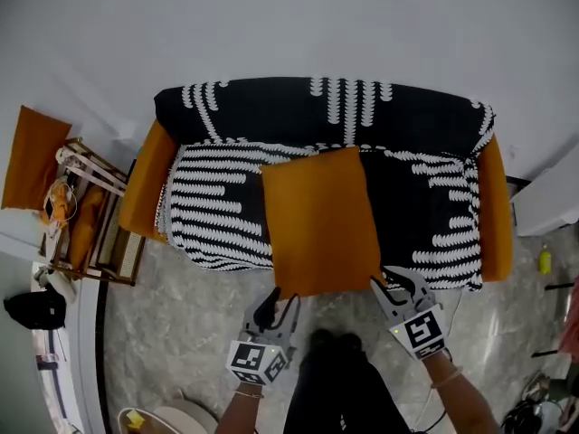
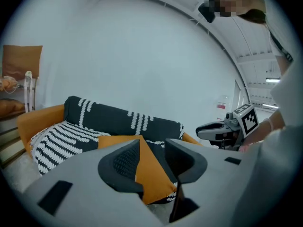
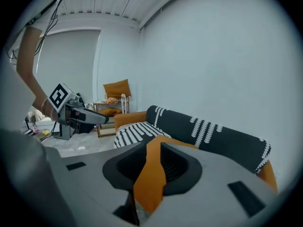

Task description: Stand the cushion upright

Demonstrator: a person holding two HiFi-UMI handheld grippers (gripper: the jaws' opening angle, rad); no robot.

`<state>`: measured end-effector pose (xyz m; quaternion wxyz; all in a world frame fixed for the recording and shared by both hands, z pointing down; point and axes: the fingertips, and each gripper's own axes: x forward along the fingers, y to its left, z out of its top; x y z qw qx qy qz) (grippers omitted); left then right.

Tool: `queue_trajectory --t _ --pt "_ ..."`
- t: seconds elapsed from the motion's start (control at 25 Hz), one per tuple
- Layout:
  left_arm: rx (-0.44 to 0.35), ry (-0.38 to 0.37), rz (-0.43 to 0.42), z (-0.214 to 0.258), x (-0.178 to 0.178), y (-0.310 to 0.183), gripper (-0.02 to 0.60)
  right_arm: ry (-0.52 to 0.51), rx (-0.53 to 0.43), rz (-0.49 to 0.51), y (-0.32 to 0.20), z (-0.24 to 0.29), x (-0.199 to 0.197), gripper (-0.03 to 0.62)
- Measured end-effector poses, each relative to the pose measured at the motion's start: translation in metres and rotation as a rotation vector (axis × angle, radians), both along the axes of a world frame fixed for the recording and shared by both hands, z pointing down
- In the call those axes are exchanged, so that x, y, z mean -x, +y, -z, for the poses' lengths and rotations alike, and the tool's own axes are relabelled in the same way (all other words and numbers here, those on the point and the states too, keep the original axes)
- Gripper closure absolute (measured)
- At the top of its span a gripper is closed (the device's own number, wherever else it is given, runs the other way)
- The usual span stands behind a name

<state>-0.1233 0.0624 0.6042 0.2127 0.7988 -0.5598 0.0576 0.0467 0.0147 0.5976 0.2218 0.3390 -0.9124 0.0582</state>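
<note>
An orange square cushion (image 1: 318,220) lies flat on the seat of a sofa (image 1: 271,107) covered by a black-and-white patterned throw. Its near edge hangs a little over the seat's front. My left gripper (image 1: 279,301) is at the cushion's near left corner, open; the left gripper view shows the cushion (image 2: 150,171) in the gap between the jaws (image 2: 151,148). My right gripper (image 1: 389,283) is at the near right corner. In the right gripper view its jaws (image 3: 154,148) stand apart with the orange cushion (image 3: 150,178) showing between them.
A wooden rack (image 1: 86,220) with orange pads stands left of the sofa, and another orange cushion (image 1: 32,156) sits beyond it. A black bag (image 1: 34,307) lies on the marble floor at left. A yellow bottle (image 1: 545,260) stands at right. The sofa backs onto a white wall.
</note>
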Motion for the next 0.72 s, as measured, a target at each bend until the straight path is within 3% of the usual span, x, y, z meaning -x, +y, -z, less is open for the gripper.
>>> queue_trajectory --t 0.28,0.72 --pt "0.088 -0.016 0.011 -0.083 0.021 -0.007 0.399 0.068 0.028 0.019 -0.008 -0.081 -0.001 0.48" --pt "0.237 -0.024 0.061 -0.204 0.066 -0.014 0.378 0.134 0.139 -0.035 -0.013 -0.208 -0.005 0.456"
